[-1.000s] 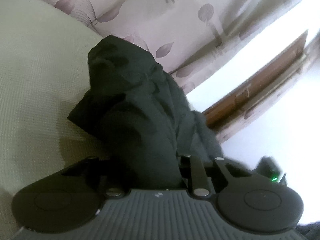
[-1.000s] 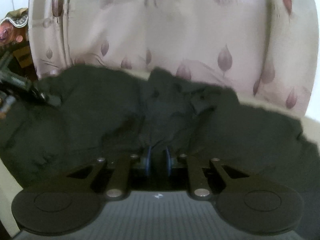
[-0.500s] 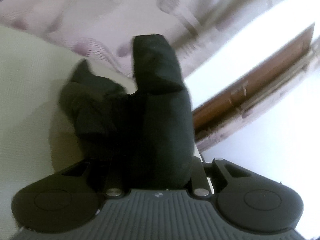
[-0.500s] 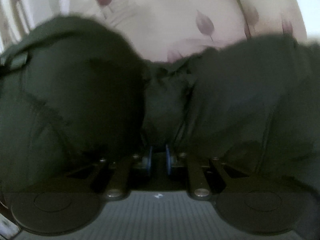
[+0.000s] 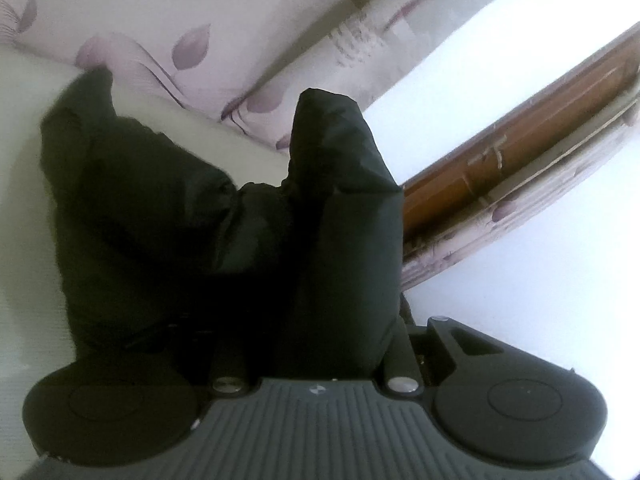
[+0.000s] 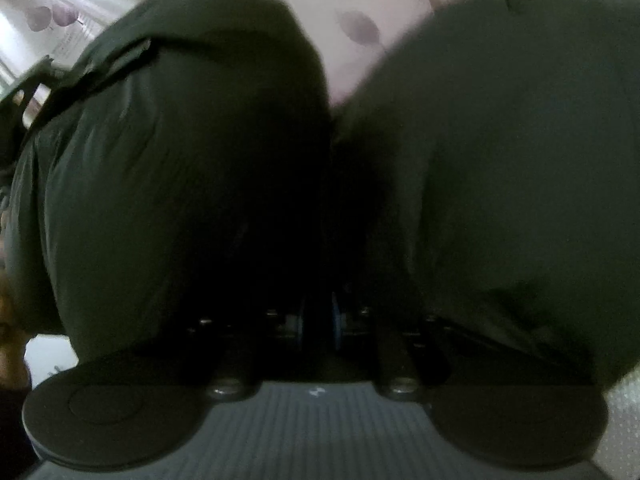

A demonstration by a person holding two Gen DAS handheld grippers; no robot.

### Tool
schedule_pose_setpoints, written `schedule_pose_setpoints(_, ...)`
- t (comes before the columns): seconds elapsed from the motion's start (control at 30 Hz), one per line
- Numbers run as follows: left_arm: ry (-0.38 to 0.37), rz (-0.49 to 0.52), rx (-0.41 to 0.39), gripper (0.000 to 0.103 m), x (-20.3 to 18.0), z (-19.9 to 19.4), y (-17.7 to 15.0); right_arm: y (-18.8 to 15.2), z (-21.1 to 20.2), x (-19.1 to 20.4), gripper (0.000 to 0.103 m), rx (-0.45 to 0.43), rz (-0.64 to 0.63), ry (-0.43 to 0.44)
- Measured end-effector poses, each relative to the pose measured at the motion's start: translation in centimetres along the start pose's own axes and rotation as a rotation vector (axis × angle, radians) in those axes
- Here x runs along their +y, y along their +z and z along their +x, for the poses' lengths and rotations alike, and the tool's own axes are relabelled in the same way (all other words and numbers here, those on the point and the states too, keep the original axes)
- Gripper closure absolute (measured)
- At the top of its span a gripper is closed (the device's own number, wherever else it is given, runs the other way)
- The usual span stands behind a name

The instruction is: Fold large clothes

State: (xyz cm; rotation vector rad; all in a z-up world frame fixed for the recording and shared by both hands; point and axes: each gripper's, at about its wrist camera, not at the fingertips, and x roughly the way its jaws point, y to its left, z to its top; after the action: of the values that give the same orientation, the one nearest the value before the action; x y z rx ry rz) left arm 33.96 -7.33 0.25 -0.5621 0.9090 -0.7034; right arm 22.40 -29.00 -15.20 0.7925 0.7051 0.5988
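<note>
Both grippers carry the dark garment (image 5: 224, 220) up off the bed (image 5: 24, 184), near its curtain-side edge. Since a second ago more cloth hangs free: lift under way. Left gripper (image 5: 316, 344) pinches a thick bunch; right gripper (image 6: 318, 320), nearly closed, clamps cloth.

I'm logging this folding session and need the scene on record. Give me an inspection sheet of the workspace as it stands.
Surface: pale textured bed cover, mostly bare in the left view.
Job's things: dark garment, bunched and lifted, filling the right view.
Clutter: nothing seen.
Grippers: left gripper grips a thick wad of the garment; right gripper shut on a fold.
Cables: nothing seen.
Surroundings: leaf-print curtain, wooden frame.
</note>
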Motion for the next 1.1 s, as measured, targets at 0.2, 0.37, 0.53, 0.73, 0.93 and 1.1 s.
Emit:
schedule_pose_setpoints(0.2,0.013,0.011,0.024,0.072,-1.1,2.9,-0.2,-1.5,1.0,-1.5,0.090,0.000,0.149,0.093)
schedule_pose_setpoints(0.37,0.036,0.027,0.029,0.068,-1.2,4.7,-0.3,-2.2,2.0,-1.3,0.090,0.036,0.194,0.132)
schedule_pose_setpoints(0.53,-0.065,-0.008,0.045,0.019,-1.3,6.0,-0.4,-1.9,1.1,-2.3,0.092,0.077,0.237,0.159)
schedule_pose_setpoints(0.73,-0.162,0.048,0.012,0.006,-2.8,6.3,-1.4,-1.6,-2.8,-2.9,0.092,0.051,0.235,0.107)
schedule_pose_setpoints(0.93,-0.370,0.033,-0.130,0.004,-1.8,5.2,-2.8,-1.4,-12.1,-1.9,0.045,-0.174,0.087,-0.012)
schedule_pose_setpoints(1.1,-0.502,-0.022,-0.191,0.004,-1.1,6.0,-4.4,0.6,-18.3,0.6,0.011,-0.382,0.000,-0.032)
